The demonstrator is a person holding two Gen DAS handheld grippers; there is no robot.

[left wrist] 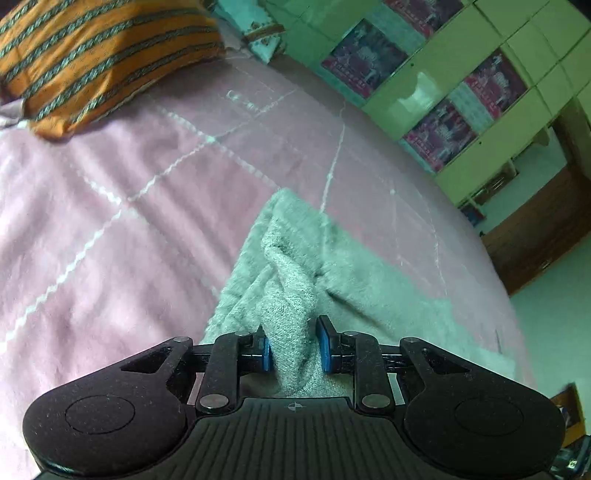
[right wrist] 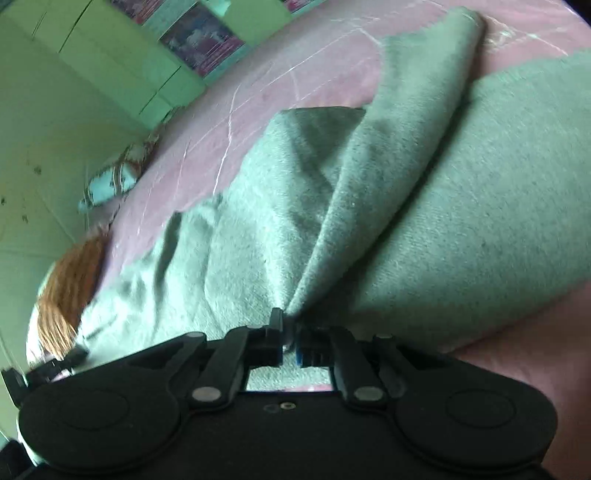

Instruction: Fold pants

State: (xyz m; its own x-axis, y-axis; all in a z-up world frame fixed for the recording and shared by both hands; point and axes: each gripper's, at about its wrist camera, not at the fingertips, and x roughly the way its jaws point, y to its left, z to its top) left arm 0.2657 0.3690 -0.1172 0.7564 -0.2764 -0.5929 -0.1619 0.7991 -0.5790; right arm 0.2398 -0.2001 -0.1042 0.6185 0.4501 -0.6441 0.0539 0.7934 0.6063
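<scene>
Through my left wrist camera, an orange pillow with grey rope-pattern stripes sits at the far left of the bed, on the pink bedspread with its white wavy stitched lines. Past it, a pale flowered cloth lies near the bed's far edge. My left gripper is closed down on a thick bunched fold of the grey pants: the two blue pads press the fabric from either side, and the gap between my fingers is filled by that wad of cloth. The fold rises straight out ahead of the fingers as a twisted ridge, and the rest of the garment spreads flat on the bedspread to the right of it. Beyond the bed on the right stands a green cupboard with dark pink patterned panels, and a brown wooden piece of furniture beside it.

Through my right wrist camera, the orange pillow shows as a blur at the left, with the bedspread behind. My right gripper is pinched nearly shut on a thin edge of the pants; my fingers have only a sliver of fabric between them. From that pinch a long crease runs up and to the right, lifting the cloth into a tent, with one broad panel falling left and another lying flat on the right.
</scene>
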